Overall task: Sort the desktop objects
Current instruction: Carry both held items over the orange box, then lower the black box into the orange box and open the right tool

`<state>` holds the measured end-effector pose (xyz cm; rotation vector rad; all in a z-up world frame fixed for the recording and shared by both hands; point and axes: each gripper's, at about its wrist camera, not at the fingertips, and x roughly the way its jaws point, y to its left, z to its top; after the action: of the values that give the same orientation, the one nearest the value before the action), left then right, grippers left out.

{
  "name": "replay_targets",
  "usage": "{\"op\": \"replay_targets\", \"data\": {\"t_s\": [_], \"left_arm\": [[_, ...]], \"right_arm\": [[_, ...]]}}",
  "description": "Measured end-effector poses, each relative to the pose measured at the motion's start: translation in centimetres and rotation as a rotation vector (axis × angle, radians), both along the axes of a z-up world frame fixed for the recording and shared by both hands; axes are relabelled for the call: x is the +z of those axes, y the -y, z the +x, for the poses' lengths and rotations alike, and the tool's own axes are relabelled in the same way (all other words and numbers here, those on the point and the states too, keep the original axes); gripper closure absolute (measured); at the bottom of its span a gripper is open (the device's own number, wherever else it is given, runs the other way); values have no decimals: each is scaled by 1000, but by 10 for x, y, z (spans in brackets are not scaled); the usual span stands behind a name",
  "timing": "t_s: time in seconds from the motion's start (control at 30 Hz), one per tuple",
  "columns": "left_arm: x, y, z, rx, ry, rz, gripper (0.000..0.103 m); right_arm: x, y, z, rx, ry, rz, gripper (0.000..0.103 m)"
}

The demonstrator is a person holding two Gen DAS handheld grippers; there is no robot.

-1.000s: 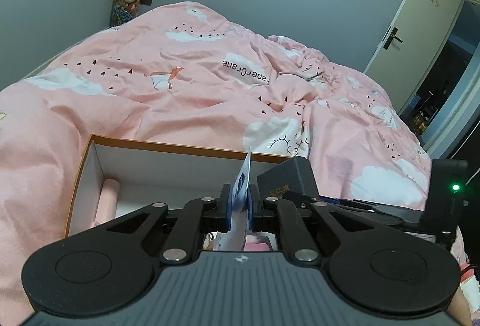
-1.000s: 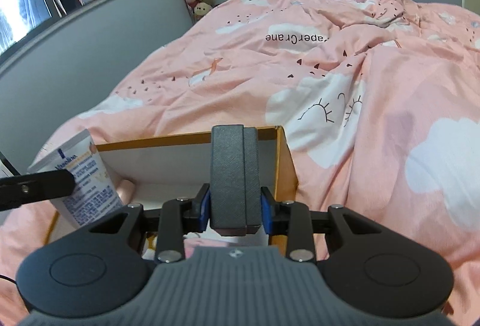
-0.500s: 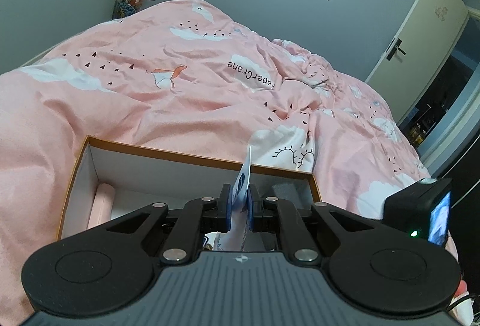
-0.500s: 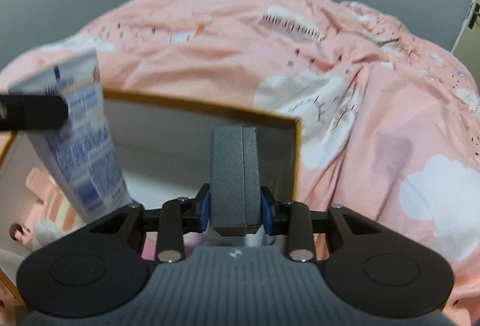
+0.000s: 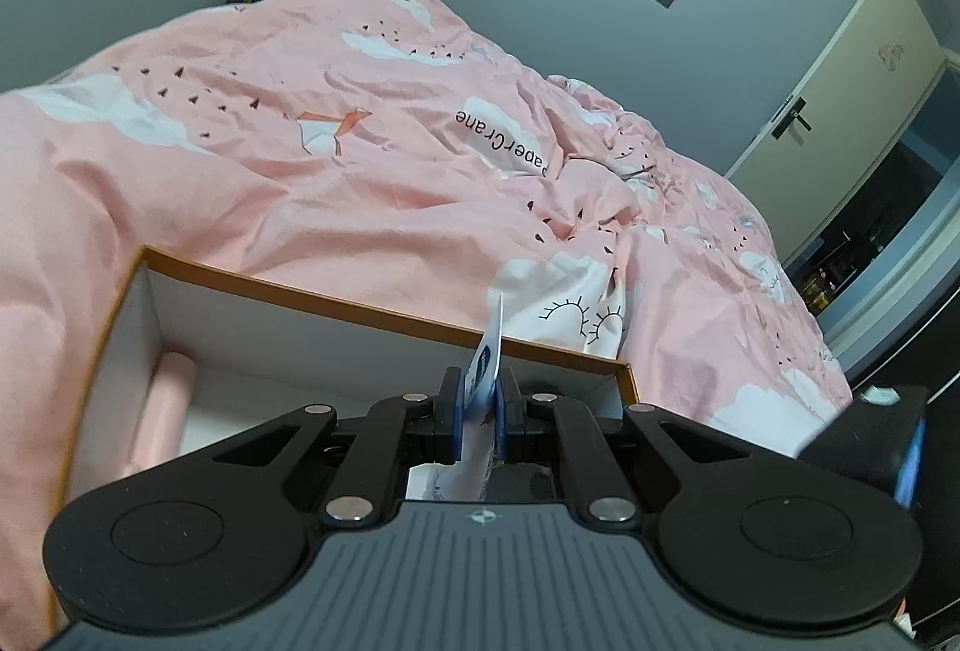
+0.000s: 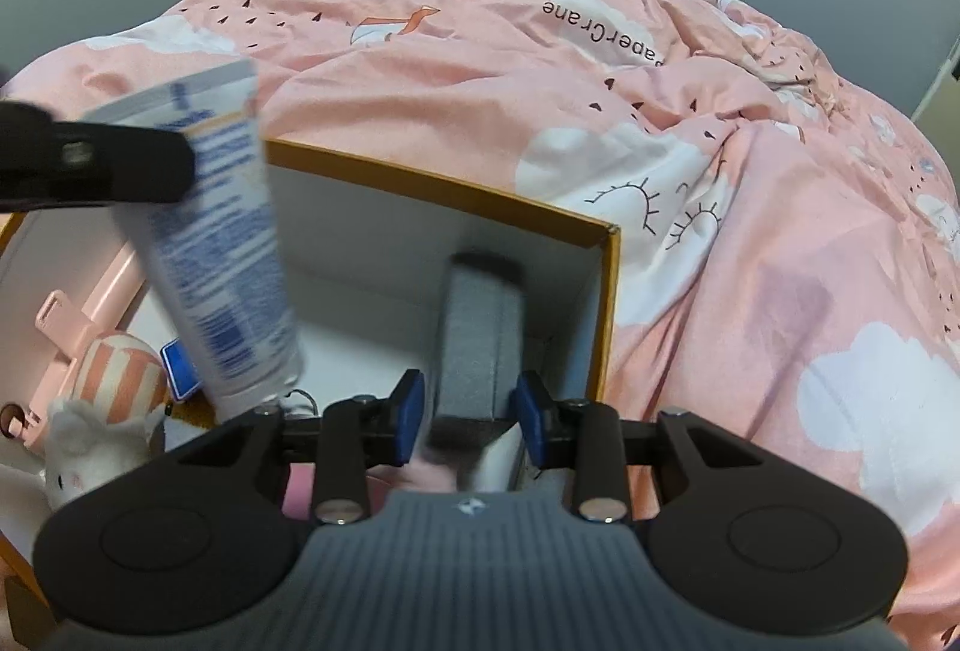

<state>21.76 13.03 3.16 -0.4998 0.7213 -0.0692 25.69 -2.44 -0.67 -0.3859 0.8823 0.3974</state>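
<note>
Grey block (image 6: 480, 327) being clamped by right gripper (image 6: 471, 426) over orange-rimmed box (image 6: 607, 291); lotion tube (image 6: 222, 255) being pinched by left gripper (image 5: 483, 414).

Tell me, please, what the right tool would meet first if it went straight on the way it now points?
Most likely the white inside of the cardboard box. The right tool points down into the box's right end with the grey block between its pads, so the block's far end would probably touch the box's floor or far wall first; depth is unclear.
</note>
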Motion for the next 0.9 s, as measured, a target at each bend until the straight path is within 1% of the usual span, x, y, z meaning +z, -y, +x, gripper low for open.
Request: {"op": "replay_targets", "data": {"t_s": [0.1, 0.2, 0.27, 0.33, 0.4, 0.47, 0.57, 0.63, 0.7, 0.77, 0.9], "left_arm": [[-7, 6, 10, 8, -7, -10, 92], [-13, 11, 18, 26, -4, -11, 92], [-16, 15, 24, 38, -15, 8, 92], [-19, 21, 29, 47, -28, 31, 92], [-22, 25, 32, 53, -33, 27, 92], [-25, 29, 35, 57, -38, 27, 92], [-32, 40, 37, 65, -49, 61, 93], [-37, 45, 39, 67, -60, 74, 93], [-44, 49, 41, 61, -87, 65, 93], [-49, 50, 42, 56, -104, 34, 93], [-50, 52, 43, 32, -120, 0, 93]], "right_arm": [[1, 0, 1, 17, -5, -2, 69], [7, 9, 1, 16, -18, 41, 69], [11, 15, -1, 28, -25, 72, 69], [17, 19, -6, 33, -2, 84, 68], [24, 26, -12, 38, 35, 92, 68], [32, 36, -16, 32, 55, 138, 67], [42, 54, -20, -10, 94, 180, 66], [44, 65, -17, -39, 95, 205, 64], [41, 74, -14, -61, 86, 212, 64], [34, 81, -10, -86, 64, 214, 64], [27, 93, -7, -109, 48, 267, 61]]}}
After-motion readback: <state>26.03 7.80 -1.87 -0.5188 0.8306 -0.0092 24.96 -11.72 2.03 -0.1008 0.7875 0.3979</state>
